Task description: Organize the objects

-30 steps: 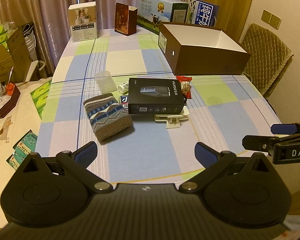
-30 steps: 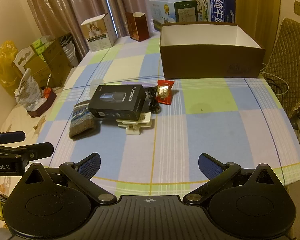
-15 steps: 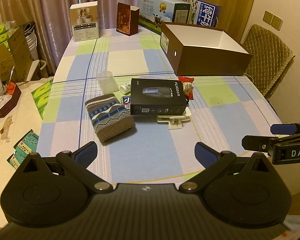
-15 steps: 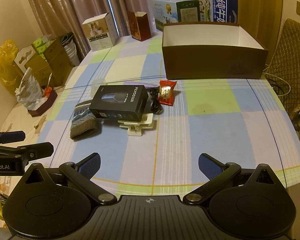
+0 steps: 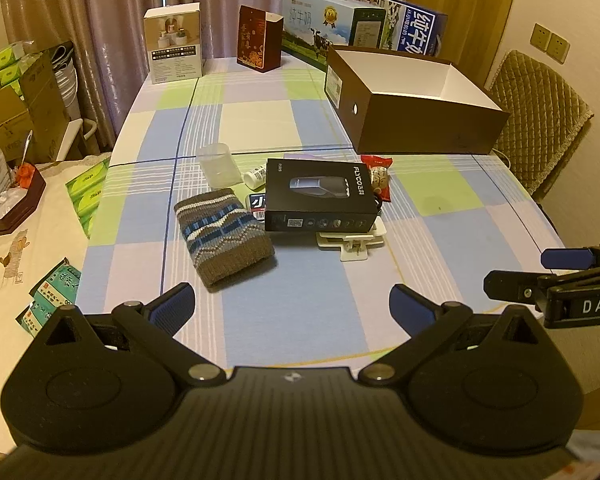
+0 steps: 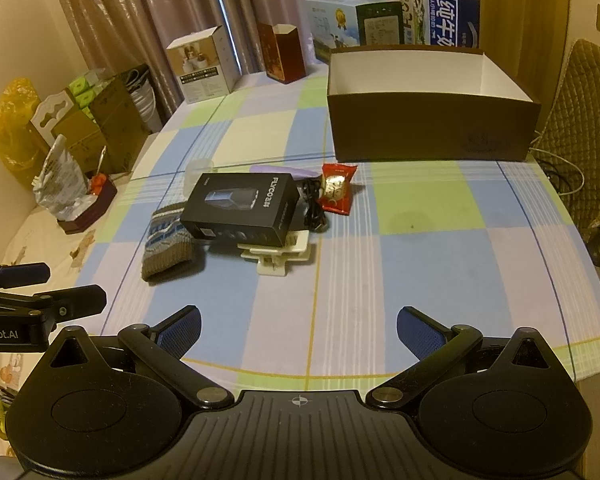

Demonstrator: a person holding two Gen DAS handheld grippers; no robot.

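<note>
Right wrist view shows the brown box (image 6: pixel 432 136) empty on the table (image 6: pixel 420 264), so sorting seems unstarted: the black FLYCO carton (image 6: pixel 240 208), knit sleeve (image 6: pixel 166 248), white clip (image 6: pixel 278 258), red snack packet (image 6: pixel 337 192), cable (image 6: pixel 314 208), cup (image 5: pixel 217 165) and small bottle (image 5: pixel 255 177) lie clustered well short of it. Both left gripper (image 5: pixel 292 312) and right gripper (image 6: pixel 299 330) hover spread wide, holding nothing. Legible writing: "FLYCO" on the carton, "DAS" and "Robot.AI" on the grippers.

The black box (image 5: pixel 319 196) covers most of the cream clip (image 5: pixel 350 240) beneath it and part of the small labelled packet (image 5: pixel 257 202). The white bottle (image 5: pixel 255 176) label is too small to read. In the right wrist view, the box hides most of the clear cup (image 6: pixel 198 169) and purple item (image 6: pixel 276 170). The left view's right edge cuts off the right gripper (image 5: pixel 556 276).
</note>
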